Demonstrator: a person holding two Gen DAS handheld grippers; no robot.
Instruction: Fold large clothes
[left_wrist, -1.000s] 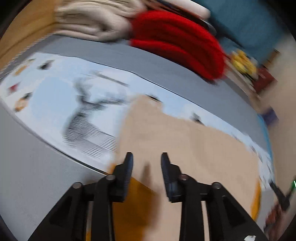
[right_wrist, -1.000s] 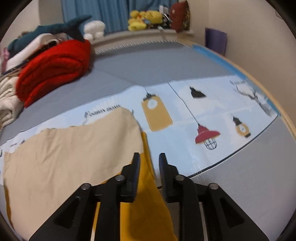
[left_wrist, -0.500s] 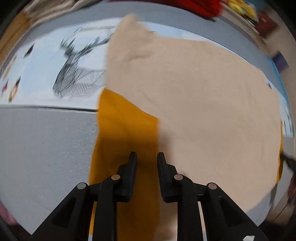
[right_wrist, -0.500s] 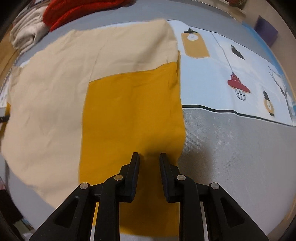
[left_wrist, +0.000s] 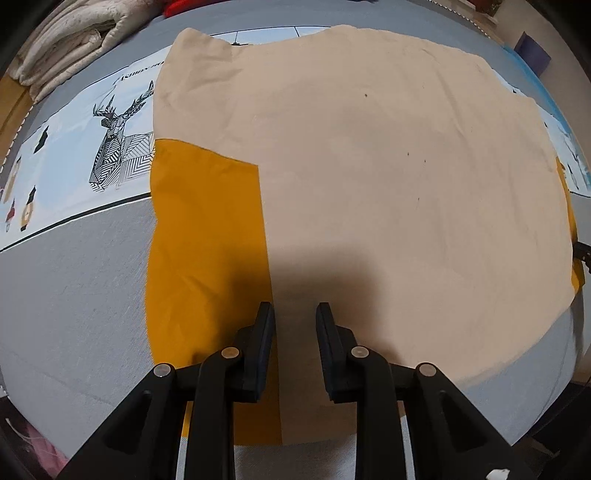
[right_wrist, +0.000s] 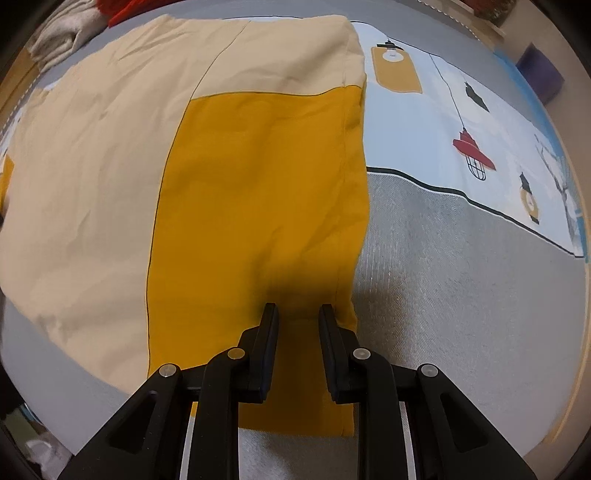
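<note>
1. A grey textile surface is seen spread wide in both wrist views, with a pale blue printed sheet laid across it; a black line-drawn deer is shown on the sheet's left part and hanging lanterns on its right.
2. The large garment, beige with mustard-yellow panels, is laid flat on the surface, partly over the printed sheet, with its near edge just below the two grippers.
3. The left gripper is pointed steeply down over the seam where the mustard and beige cloth meet; its jaws are narrowly parted and have just been opening, with nothing pinched between them.
4. The right gripper is held over the garment's right-hand mustard panel, near its outer edge; its jaws are narrowly parted and the cloth is seen lying flat beneath them, not clamped.
5. Folded cream blankets are stacked at the far left, with a red knit item beside them.
6. A purple object is seen against the far right wall.
</note>
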